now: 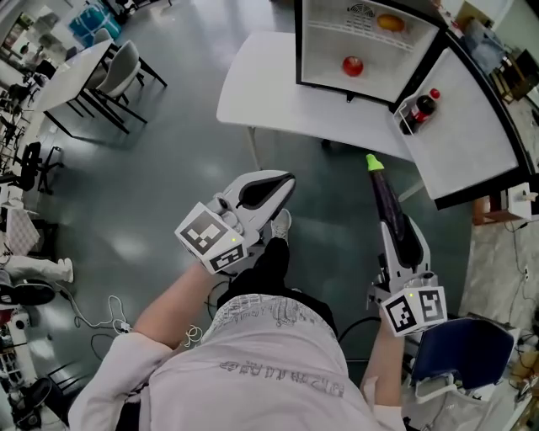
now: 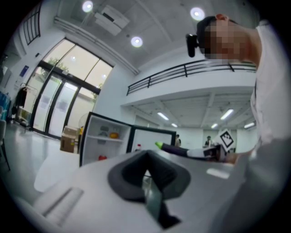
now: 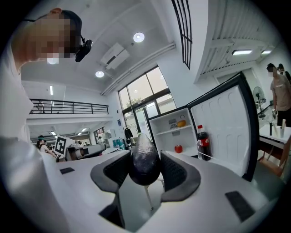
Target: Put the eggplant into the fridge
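The eggplant (image 1: 387,198), dark purple with a green stem end, points toward the open fridge (image 1: 313,52). My right gripper (image 1: 402,234) is shut on its thick end. In the right gripper view the eggplant (image 3: 144,157) sits between the dark pads (image 3: 178,170), with the fridge (image 3: 170,132) straight ahead. My left gripper (image 1: 285,183) hangs to the left of the eggplant, shut and holding nothing. The left gripper view shows its pads (image 2: 136,175) together and the eggplant (image 2: 182,150) off to the right.
The fridge stands on a white table (image 1: 261,84). Inside are a red fruit (image 1: 352,66) and an orange fruit (image 1: 390,23). Its door (image 1: 472,126) swings open to the right with a cola bottle (image 1: 424,105) in it. A blue chair (image 1: 463,349) is by my right side.
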